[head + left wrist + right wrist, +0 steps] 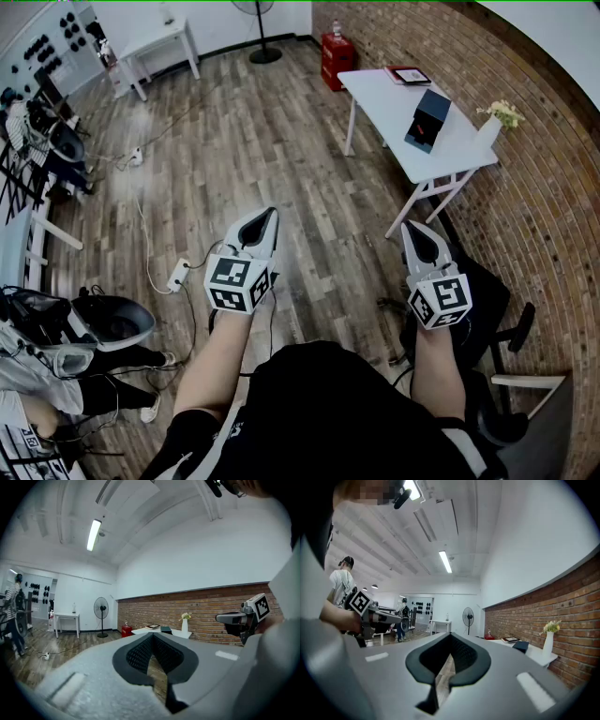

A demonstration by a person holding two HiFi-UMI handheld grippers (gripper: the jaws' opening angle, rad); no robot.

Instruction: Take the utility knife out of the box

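Note:
A dark blue box (pixel 429 119) stands on a white table (pixel 394 103) at the right, against the brick wall; no utility knife shows. It also appears small and far off as the box (pixel 165 629) in the left gripper view and the box (pixel 520 645) in the right gripper view. My left gripper (pixel 271 215) and right gripper (pixel 410 226) are held side by side in front of the person's body, over the wood floor, well short of the table. Both are shut with nothing between the jaws. The same shows for the left gripper (pixel 152 637) and the right gripper (pixel 451 637) in their own views.
On the table are also a book (pixel 409 75) and a white vase with flowers (pixel 494 122). A red container (pixel 337 58) stands beyond it and a black chair (pixel 506 328) near my right. A power strip with cables (pixel 178 274) lies on the floor; a fan (pixel 262 28) and another white table (pixel 159 42) are far off.

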